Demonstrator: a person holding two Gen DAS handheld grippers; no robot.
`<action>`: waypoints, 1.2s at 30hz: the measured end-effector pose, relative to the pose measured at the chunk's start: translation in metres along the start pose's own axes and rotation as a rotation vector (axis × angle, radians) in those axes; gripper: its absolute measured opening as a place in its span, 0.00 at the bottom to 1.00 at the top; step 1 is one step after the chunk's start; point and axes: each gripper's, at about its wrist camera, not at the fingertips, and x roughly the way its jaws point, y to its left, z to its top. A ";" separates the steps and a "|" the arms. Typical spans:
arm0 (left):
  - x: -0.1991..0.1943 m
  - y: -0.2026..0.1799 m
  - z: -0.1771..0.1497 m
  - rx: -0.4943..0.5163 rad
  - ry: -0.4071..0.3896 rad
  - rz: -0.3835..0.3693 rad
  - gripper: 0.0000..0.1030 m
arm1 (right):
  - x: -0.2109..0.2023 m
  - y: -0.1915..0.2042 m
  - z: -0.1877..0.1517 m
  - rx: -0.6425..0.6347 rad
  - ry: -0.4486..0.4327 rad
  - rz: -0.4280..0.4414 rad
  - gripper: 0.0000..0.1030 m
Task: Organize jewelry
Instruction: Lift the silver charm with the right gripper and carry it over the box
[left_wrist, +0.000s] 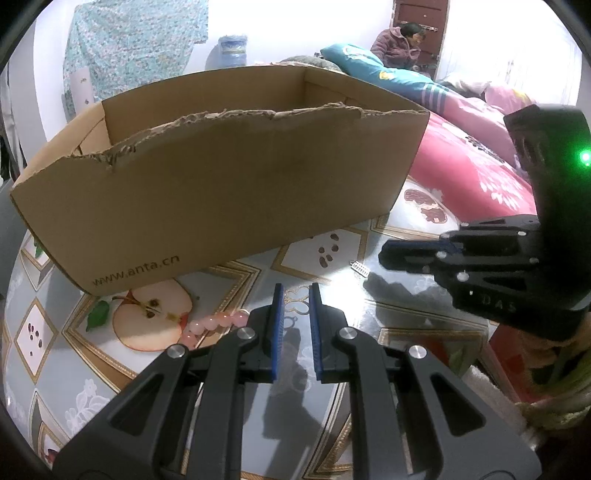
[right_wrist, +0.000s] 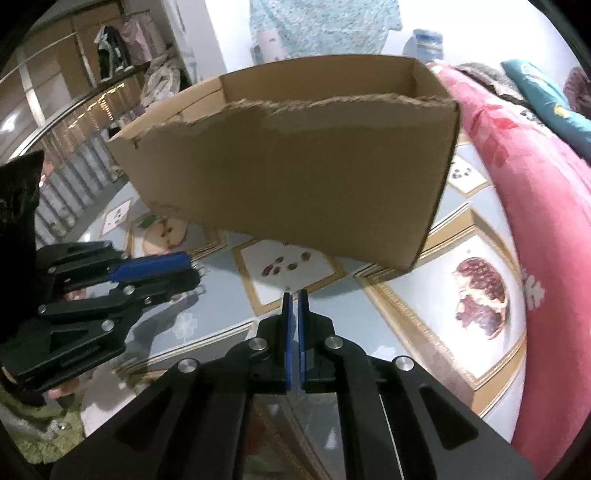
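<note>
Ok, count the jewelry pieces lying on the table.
2. A pink bead bracelet lies left of the left gripper, near the apple print. A small silver piece lies just ahead of the right gripper. The cardboard box may hide others.
</note>
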 end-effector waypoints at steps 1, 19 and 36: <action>0.000 -0.001 0.000 0.001 0.000 0.000 0.12 | 0.002 0.002 0.000 -0.002 0.005 0.000 0.04; -0.002 -0.003 0.001 -0.007 -0.002 -0.004 0.12 | 0.021 0.018 0.005 -0.125 0.041 -0.049 0.05; -0.012 -0.008 0.002 -0.011 -0.028 0.003 0.12 | -0.008 0.007 0.004 -0.051 -0.010 0.002 0.04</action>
